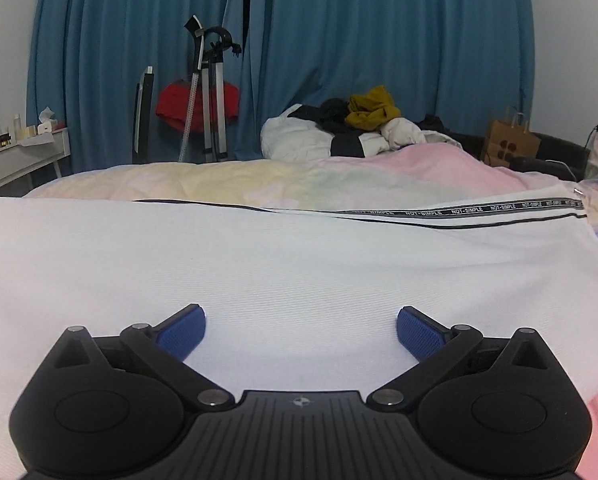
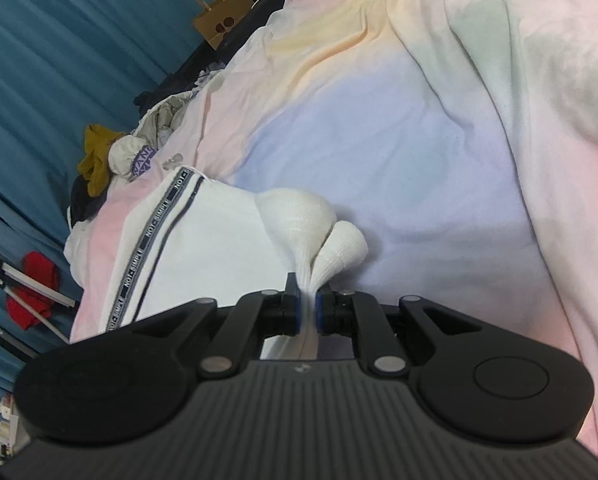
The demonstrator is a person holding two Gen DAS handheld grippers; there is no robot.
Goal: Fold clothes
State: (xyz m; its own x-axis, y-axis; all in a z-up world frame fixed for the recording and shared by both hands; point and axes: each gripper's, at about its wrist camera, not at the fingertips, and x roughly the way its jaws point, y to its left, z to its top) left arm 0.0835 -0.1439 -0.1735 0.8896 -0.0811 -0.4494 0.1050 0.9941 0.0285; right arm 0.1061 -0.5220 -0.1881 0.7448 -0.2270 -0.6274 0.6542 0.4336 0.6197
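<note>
Pinching white garment (image 2: 219, 232), right hand-held gripper (image 2: 307, 308); left hand-held gripper (image 1: 301, 332) spread; probably jackets (image 1: 339, 136) beyond.

Looking at soft, even indoor light — no hard shadows, just faint shading under the left gripper (image 1: 301, 330). Getting heavy fisheye bending at the edges, dark vignetting creeping into corners. Blowing out a bit on the white garment (image 1: 259, 264). Smearing slightly toward the curtains (image 2: 39, 60) in the right view — kinda soft overall.
</note>
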